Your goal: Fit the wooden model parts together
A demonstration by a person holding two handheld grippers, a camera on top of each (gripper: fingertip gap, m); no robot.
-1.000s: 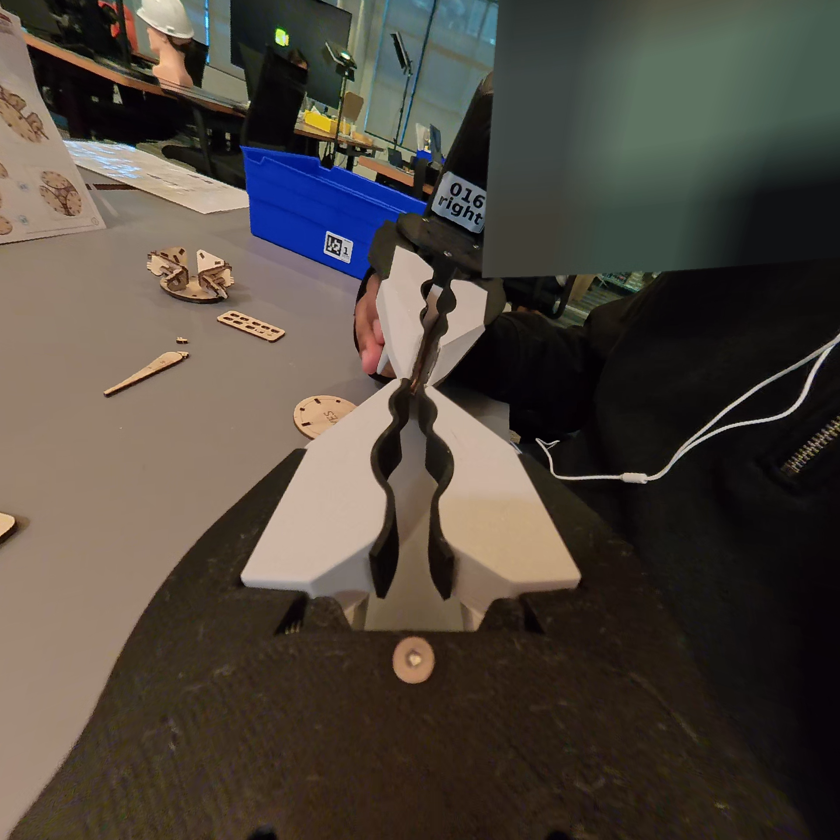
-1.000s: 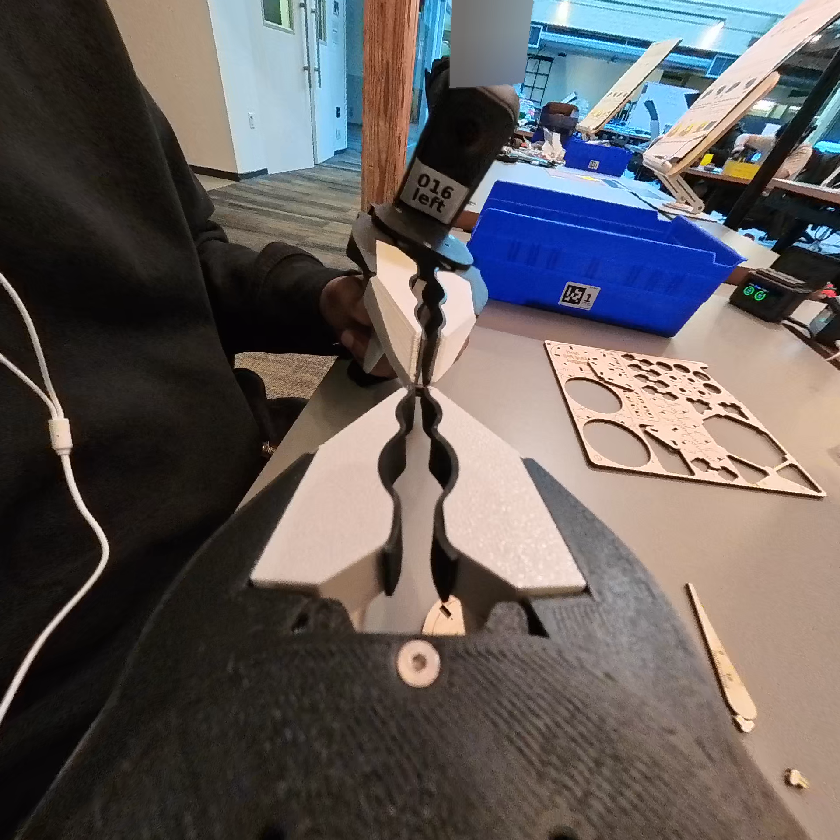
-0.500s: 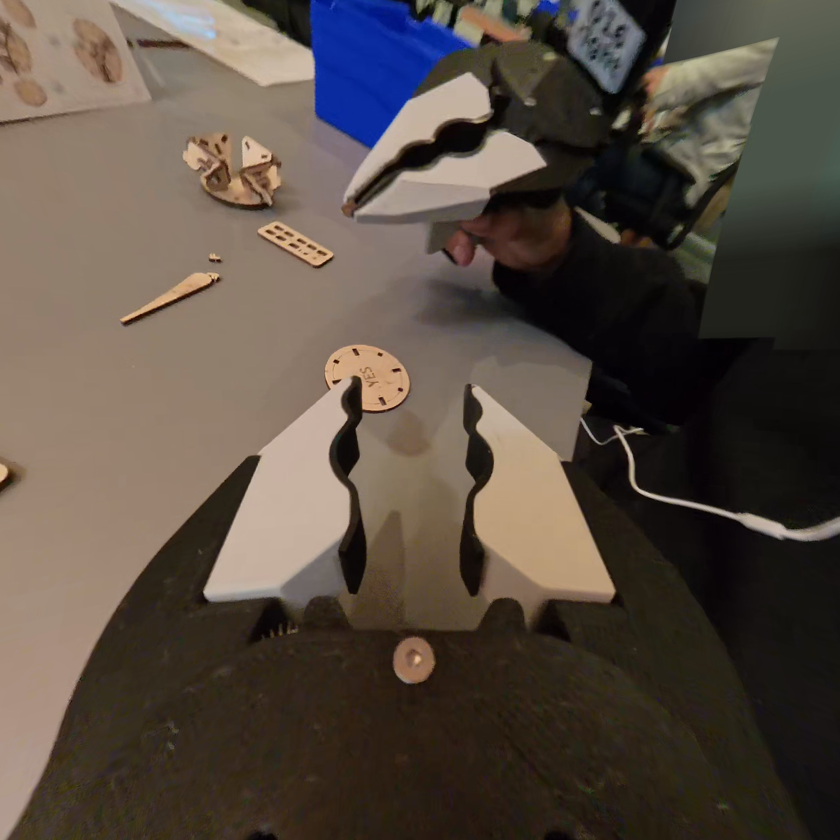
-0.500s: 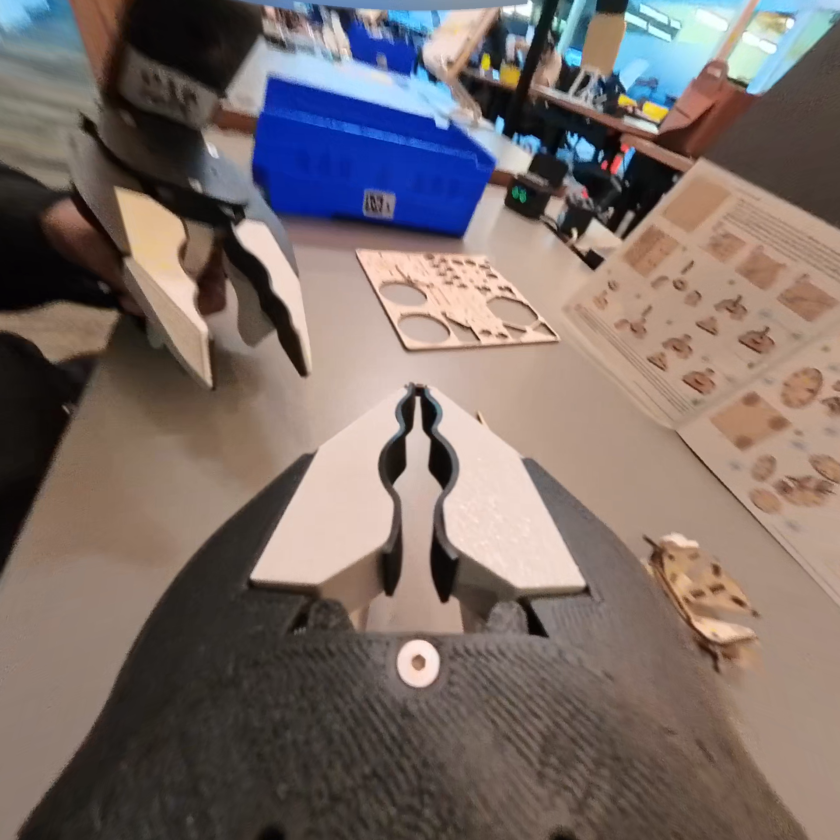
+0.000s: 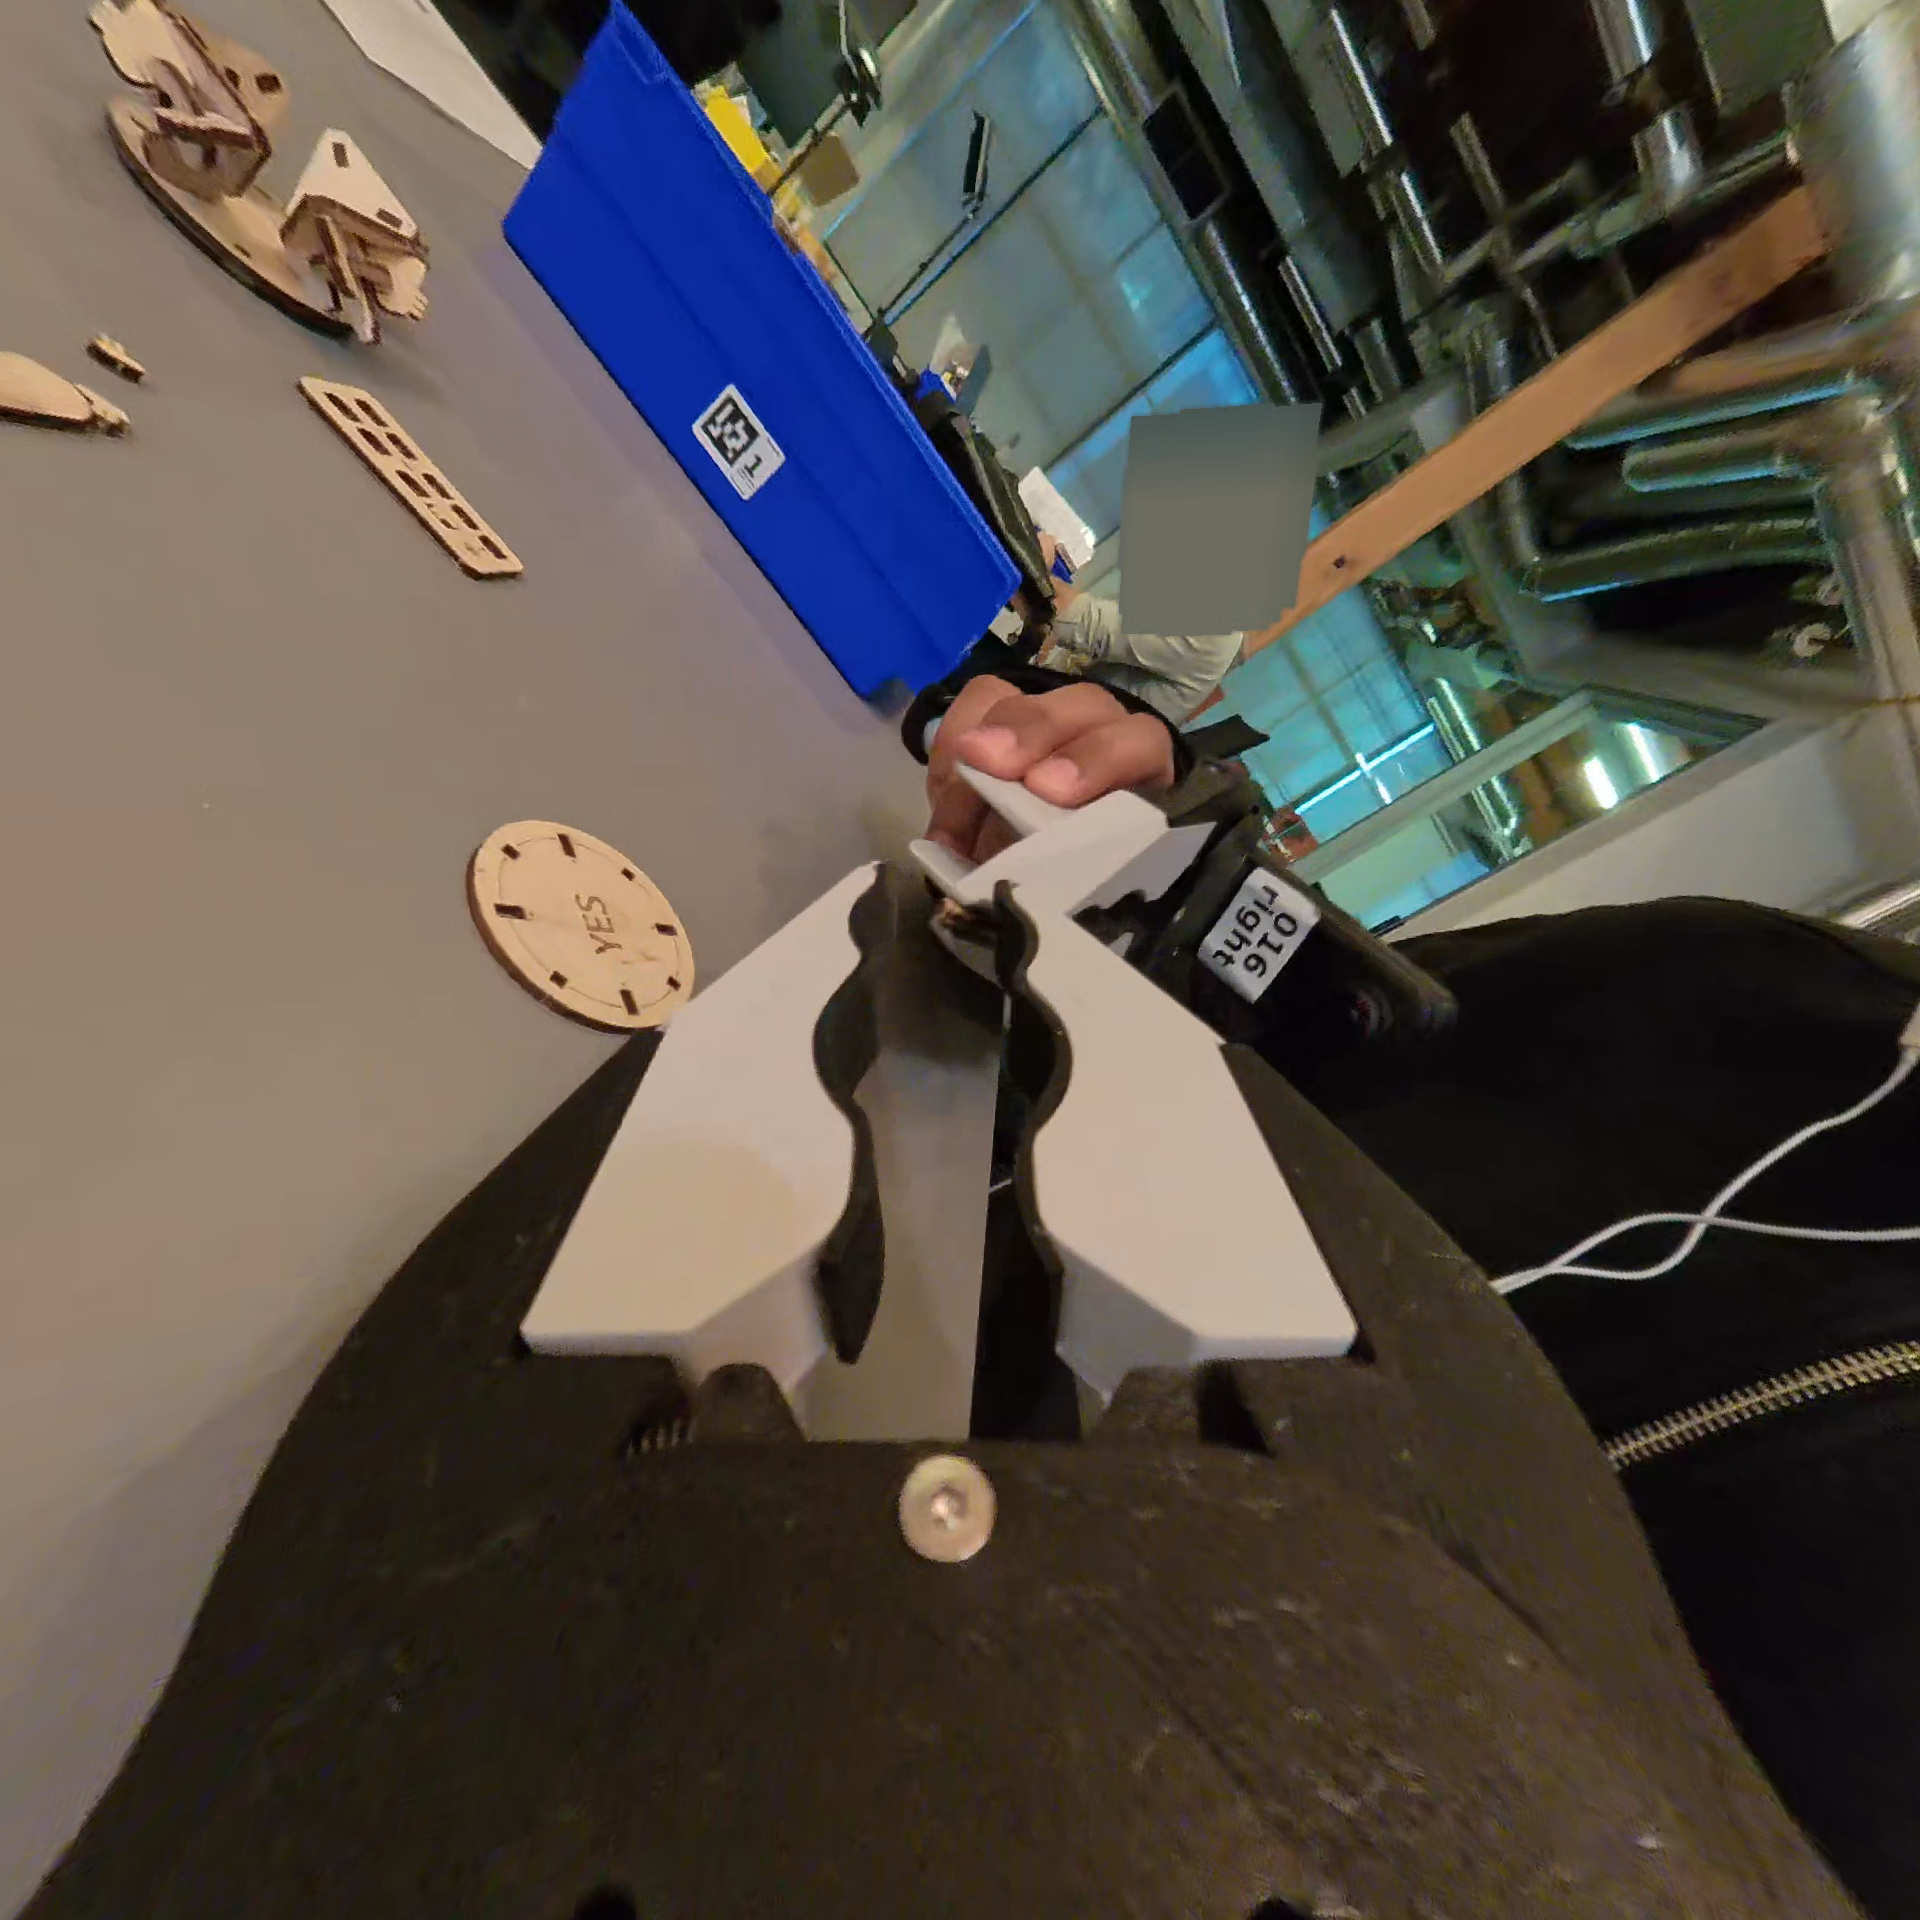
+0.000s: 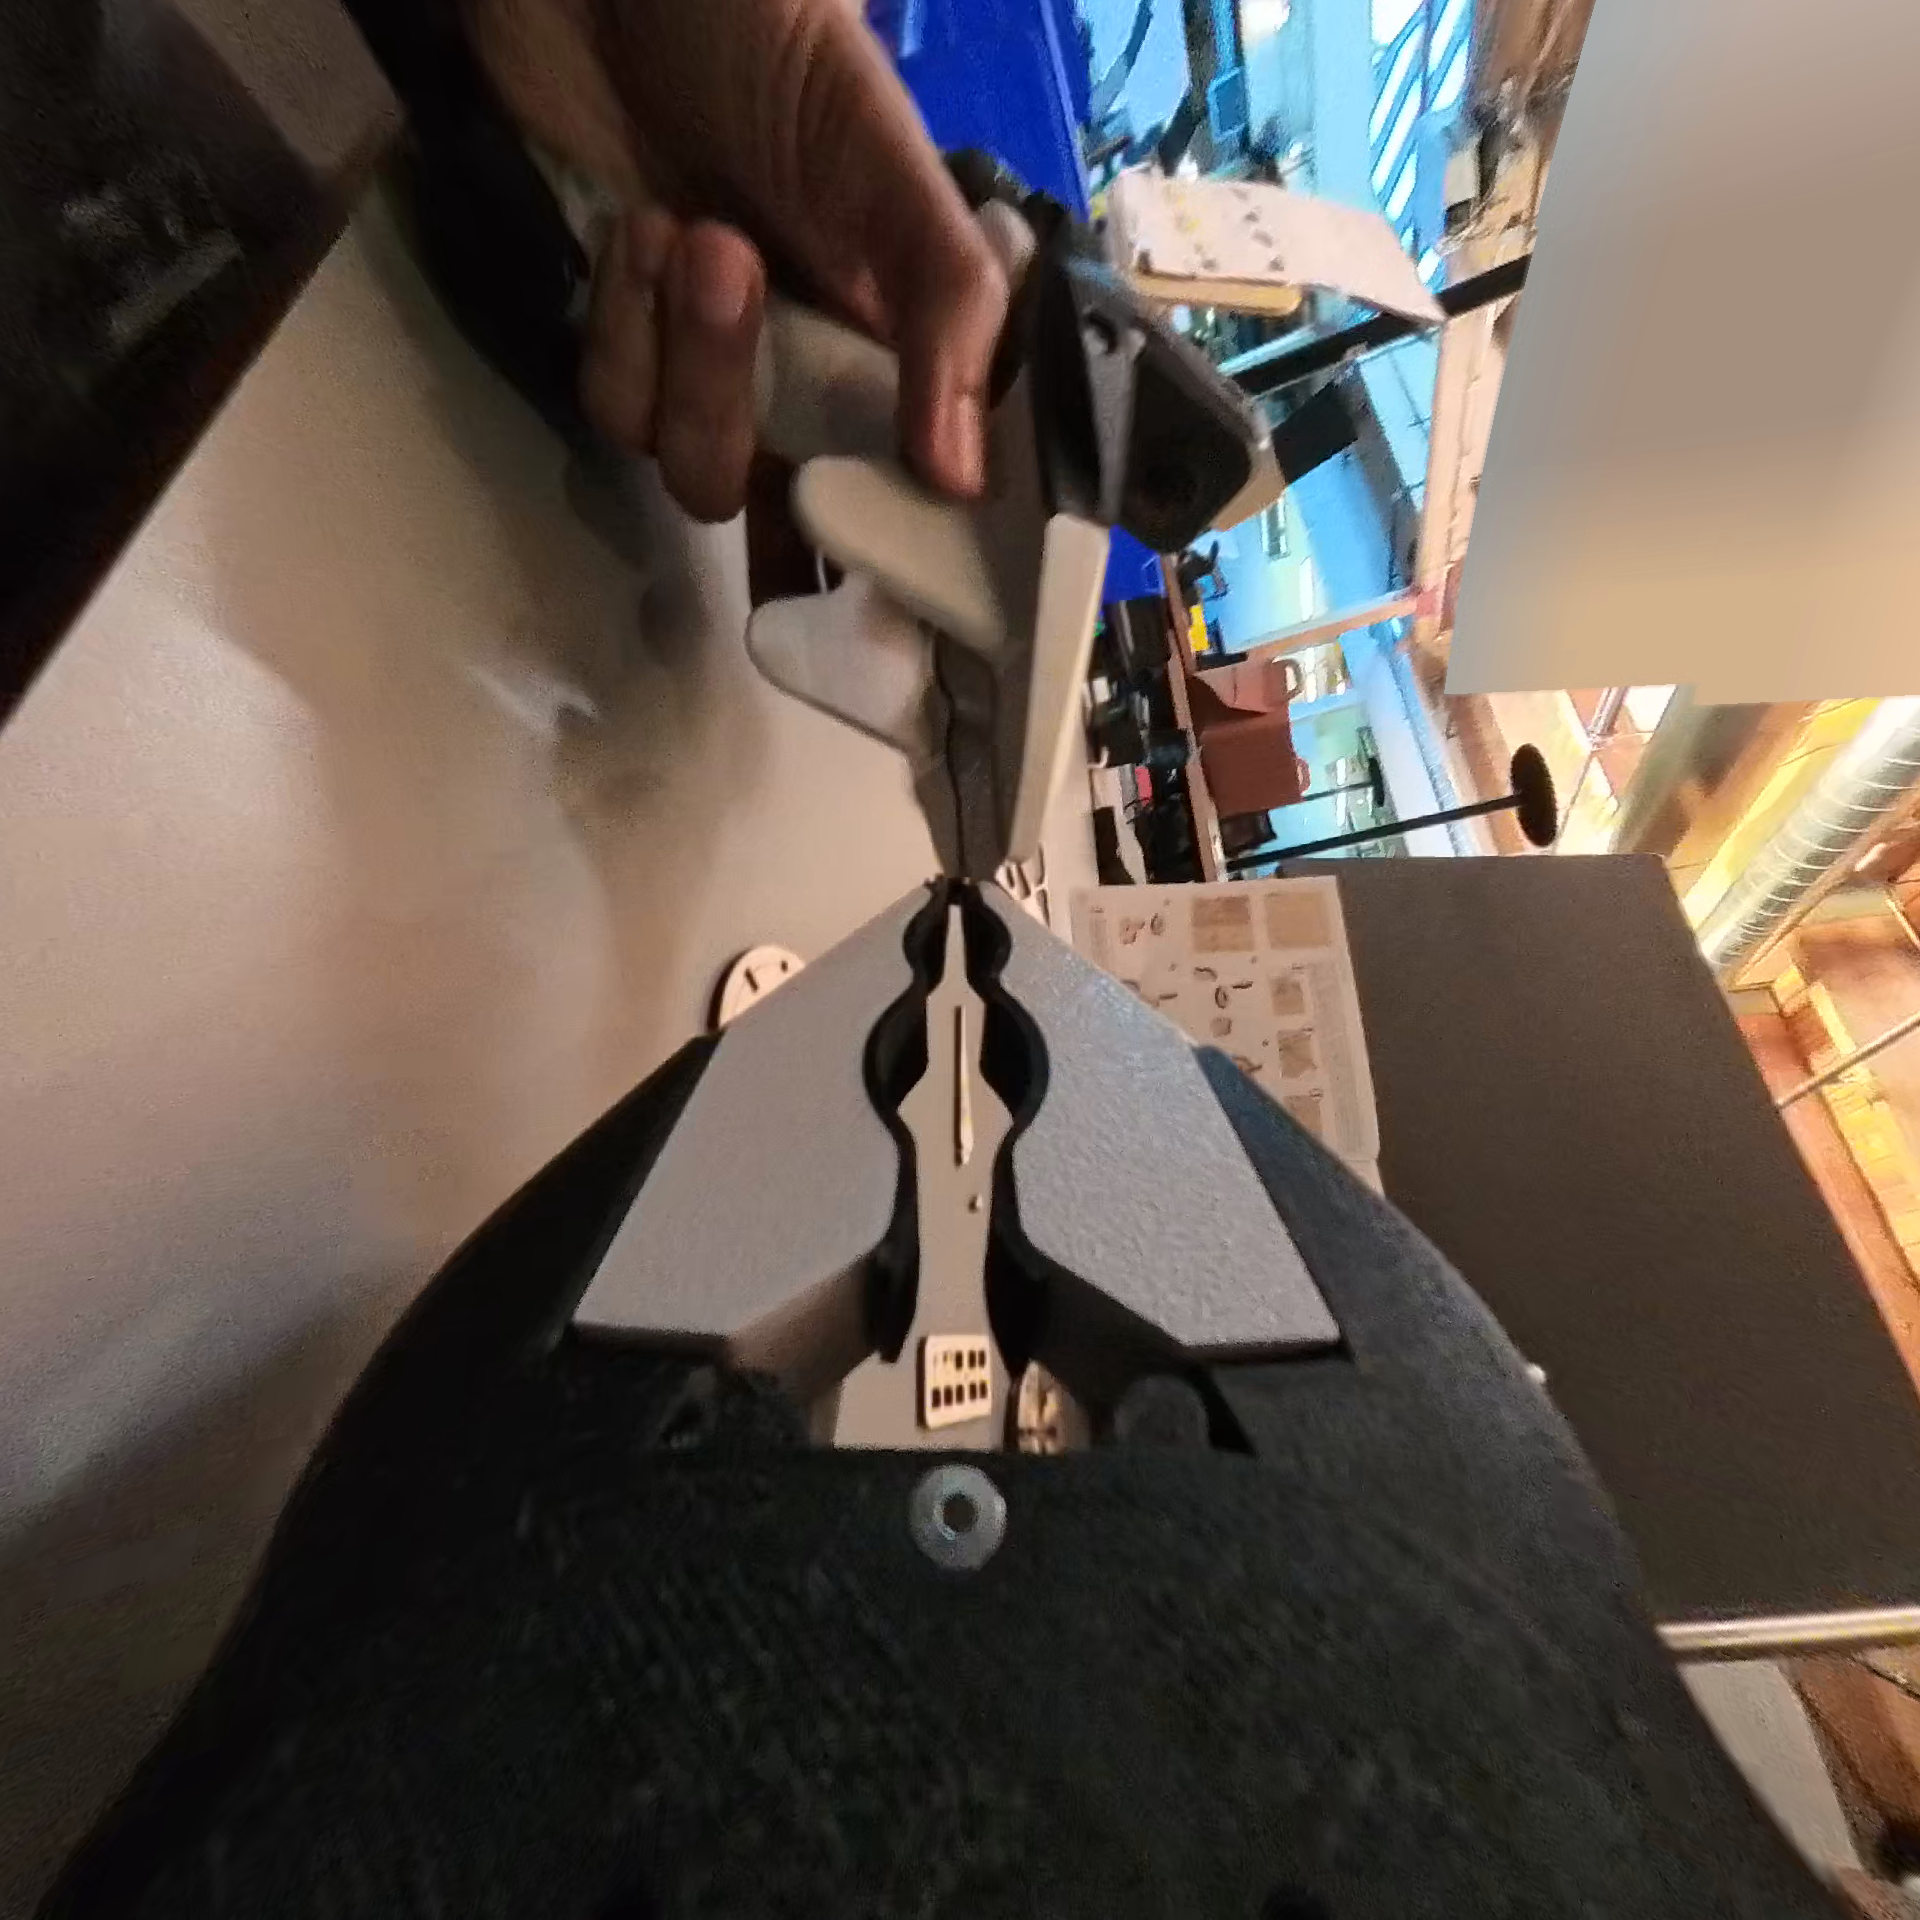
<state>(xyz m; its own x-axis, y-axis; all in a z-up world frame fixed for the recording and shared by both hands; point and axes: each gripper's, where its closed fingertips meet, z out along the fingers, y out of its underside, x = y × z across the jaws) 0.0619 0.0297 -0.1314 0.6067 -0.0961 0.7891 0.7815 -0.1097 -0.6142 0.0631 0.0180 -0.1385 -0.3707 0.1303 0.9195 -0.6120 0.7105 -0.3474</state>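
The left tool sits at frame centre with its two fingers a narrow way apart. Between them I see the white fingertips of the right tool and a tiny brownish speck, too small to identify. I cannot tell whether the left pads press on those tips.

The right tool has its fingers together at the tips. In its own view the left tool comes down from above, tip to tip with it.

A hand grips the right tool just above centre. Another hand holds the left tool at upper centre.

On the grey counter, a round laser-cut wooden disc with slots around its rim lies just left of the left tool. Farther toward the upper left lie a flat slotted wooden strip and a partly built wooden assembly. A blue plastic bin stands behind them. A printed instruction sheet lies right of centre in the right wrist view.
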